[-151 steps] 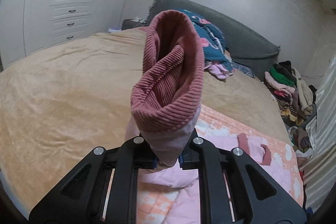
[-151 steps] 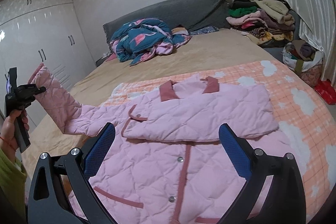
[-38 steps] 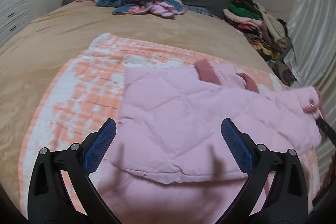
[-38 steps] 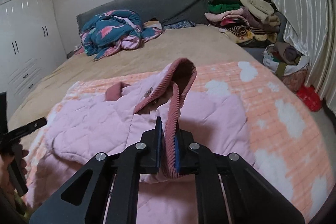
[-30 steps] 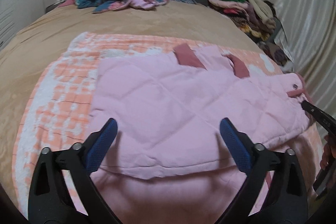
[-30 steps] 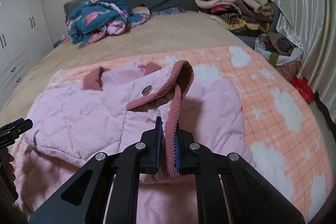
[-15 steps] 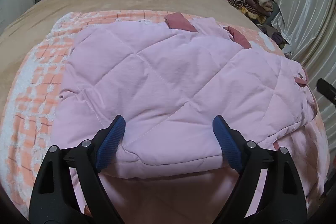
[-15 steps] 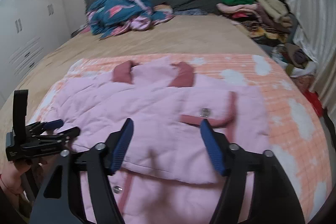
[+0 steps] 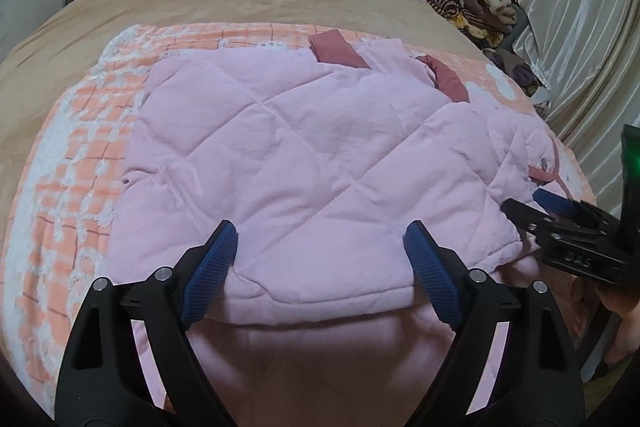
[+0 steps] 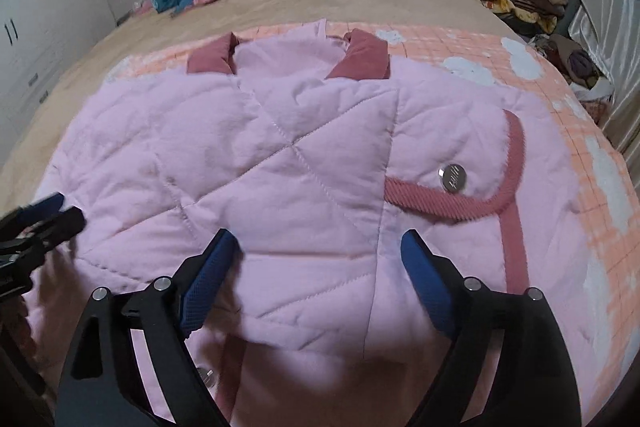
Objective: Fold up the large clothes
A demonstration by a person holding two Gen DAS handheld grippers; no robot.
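With both sleeves laid across the jacket [image 9: 304,155], left gripper [image 9: 320,259] and right gripper [image 10: 316,259] hover wide open, empty; grabbing only the top layer could undo the folds.

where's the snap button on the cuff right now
In the right wrist view the silver snap button sits right of centre on the folded-in sleeve of the pink jacket, just inside the ribbed dark-pink cuff trim, ahead of the open right gripper.
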